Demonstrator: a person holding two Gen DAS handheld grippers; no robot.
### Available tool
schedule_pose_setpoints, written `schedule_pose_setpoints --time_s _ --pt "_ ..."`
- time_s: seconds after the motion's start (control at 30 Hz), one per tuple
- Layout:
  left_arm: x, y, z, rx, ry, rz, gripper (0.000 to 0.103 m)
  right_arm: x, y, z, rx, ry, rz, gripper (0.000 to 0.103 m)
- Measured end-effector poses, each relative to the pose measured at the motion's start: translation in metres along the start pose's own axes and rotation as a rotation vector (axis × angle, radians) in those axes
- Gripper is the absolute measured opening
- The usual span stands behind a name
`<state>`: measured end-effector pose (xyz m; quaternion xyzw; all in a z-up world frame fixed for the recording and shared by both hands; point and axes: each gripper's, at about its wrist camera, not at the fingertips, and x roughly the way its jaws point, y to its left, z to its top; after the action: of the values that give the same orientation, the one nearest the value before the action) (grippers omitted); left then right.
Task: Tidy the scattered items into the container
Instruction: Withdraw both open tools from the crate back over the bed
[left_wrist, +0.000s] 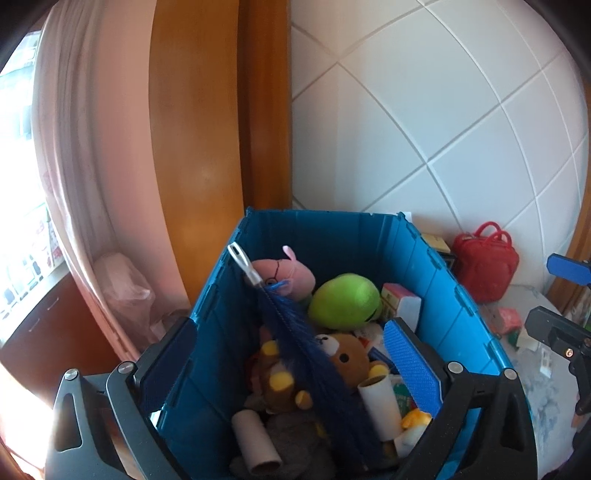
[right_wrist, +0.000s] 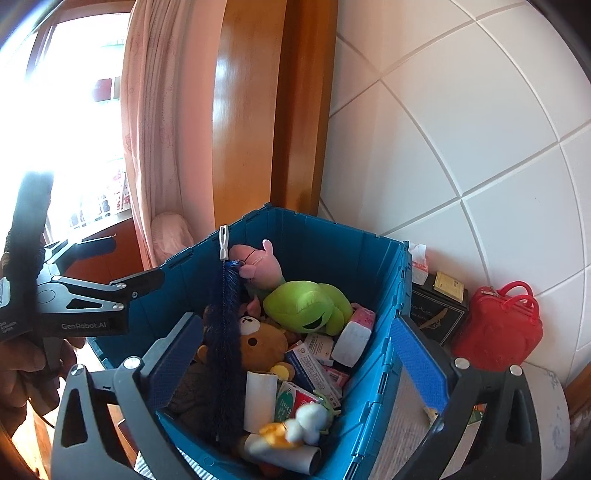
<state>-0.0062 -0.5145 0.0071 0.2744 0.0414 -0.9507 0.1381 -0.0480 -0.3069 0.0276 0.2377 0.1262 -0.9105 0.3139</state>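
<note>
A blue plastic crate (left_wrist: 332, 236) (right_wrist: 332, 236) holds plush toys, cardboard tubes and small boxes. A dark blue bottle brush (left_wrist: 295, 332) (right_wrist: 225, 325) leans inside against its left wall. A green plush (left_wrist: 343, 301) (right_wrist: 306, 306), a brown bear (left_wrist: 347, 356) (right_wrist: 258, 339) and a pink pig plush (left_wrist: 284, 273) (right_wrist: 258, 264) lie in it. My left gripper (left_wrist: 291, 365) is open and empty above the crate. My right gripper (right_wrist: 295, 362) is open and empty over the crate's near right side. The left gripper also shows in the right wrist view (right_wrist: 147, 284).
A red handbag (left_wrist: 484, 262) (right_wrist: 498, 325) stands against the tiled wall right of the crate, beside a black box (right_wrist: 436, 314) and a tissue pack (right_wrist: 419, 258). Small packets (left_wrist: 509, 321) lie on the pale surface. A pink curtain (left_wrist: 92, 147) and wooden frame (left_wrist: 221, 110) stand behind.
</note>
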Motion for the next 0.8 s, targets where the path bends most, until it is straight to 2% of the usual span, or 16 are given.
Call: schedule_pose_setpoints --time_s 0.17,0.43,0.8 --pt "-0.002 -0.012 -0.005 0.001 0.010 -0.026 0.102 -0.011 -0.021 -0.014 0.041 0.025 -0.035 0.103" --pt "-0.023 -0.065 -0.012 0.047 0.000 -0.057 0.102 -0.050 -0.056 -0.040 0.091 0.016 -0.074 0.103" --pt "-0.055 -0.179 -0.016 0.137 0.006 -0.102 0.102 -0.115 -0.138 -0.091 0.167 0.025 -0.131 0.103"
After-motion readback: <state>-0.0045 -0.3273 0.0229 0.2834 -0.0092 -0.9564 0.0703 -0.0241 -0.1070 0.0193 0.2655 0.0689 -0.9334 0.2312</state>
